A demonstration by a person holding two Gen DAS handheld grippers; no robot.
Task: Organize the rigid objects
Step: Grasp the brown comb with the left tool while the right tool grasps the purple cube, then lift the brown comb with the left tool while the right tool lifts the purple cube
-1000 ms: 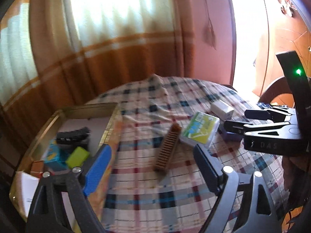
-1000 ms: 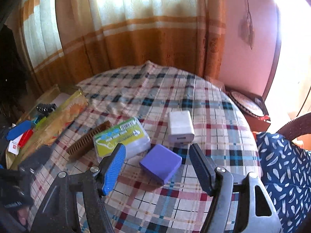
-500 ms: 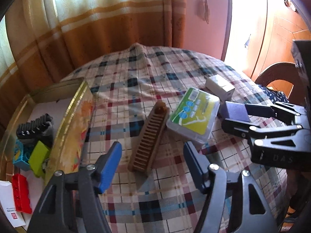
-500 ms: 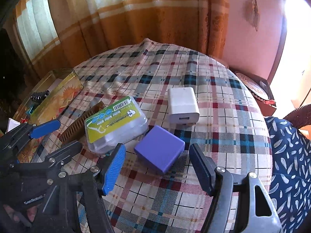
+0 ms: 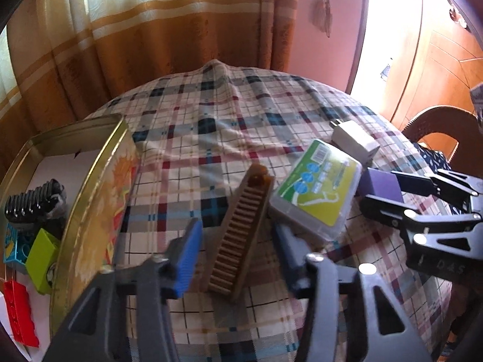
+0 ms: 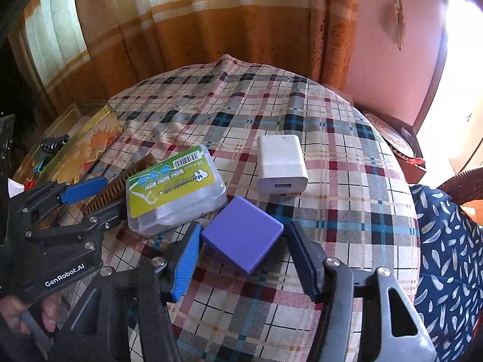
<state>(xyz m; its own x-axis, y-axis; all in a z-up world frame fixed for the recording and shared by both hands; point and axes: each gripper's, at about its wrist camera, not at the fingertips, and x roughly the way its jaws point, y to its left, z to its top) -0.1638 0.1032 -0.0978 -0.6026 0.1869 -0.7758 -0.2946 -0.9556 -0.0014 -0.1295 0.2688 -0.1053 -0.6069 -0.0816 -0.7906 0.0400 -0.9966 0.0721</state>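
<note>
Landmark: round table under a plaid cloth (image 6: 347, 157), backed by orange-striped curtains.
Left gripper (image 5: 234, 246): straddled the near end of a long brown ridged plastic comb (image 5: 238, 238) lying on the cloth; jaws were closing, pads on either side, a gap visible, not yet pressing.
Right gripper (image 6: 241, 256): straddled a flat purple square block (image 6: 243, 241) on the cloth; jaws were closing, corners of the block close to the pads, contact not certain, no firm grasp seen.
Clear plastic case with green-and-yellow label (image 6: 175, 190): lay on the cloth between comb and purple block, touching the comb's far end.
White charger cube (image 6: 280, 163): sat on the cloth just beyond the purple block.
Gold metal tin with sunflower print (image 5: 99, 193): stood at the table's left edge, open.
Tin contents: black ridged clip (image 5: 36, 202), lime-green brick (image 5: 42, 256), teal brick (image 5: 13, 246), red brick (image 5: 18, 313).
</note>
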